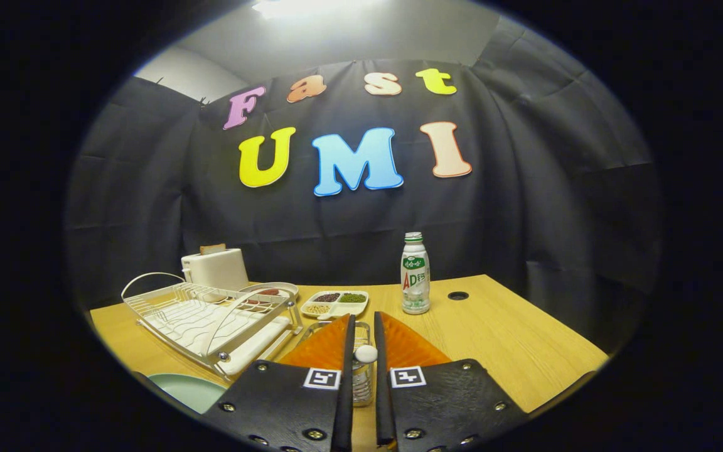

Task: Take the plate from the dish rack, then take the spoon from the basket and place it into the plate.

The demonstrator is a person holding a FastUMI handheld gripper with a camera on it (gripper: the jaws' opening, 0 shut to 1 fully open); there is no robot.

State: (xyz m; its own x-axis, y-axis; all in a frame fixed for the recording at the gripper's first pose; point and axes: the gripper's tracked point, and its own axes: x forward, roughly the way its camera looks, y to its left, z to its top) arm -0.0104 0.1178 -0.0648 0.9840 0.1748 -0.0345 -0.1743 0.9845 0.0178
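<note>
The tongs (362, 351) stand nearly closed, their two fingers a narrow slot apart with the white rounded handle end of the spoon (365, 353) between them, standing upright out of the wire basket (361, 370) just below; whether both fingers actually press on the handle I cannot tell, though the pose reads as a grip for lifting it straight up. The pale green plate (187, 389) lies flat on the counter (512, 339) at the near left, beside the empty dish rack (211, 320), so it seems set ready to receive the spoon.
</note>
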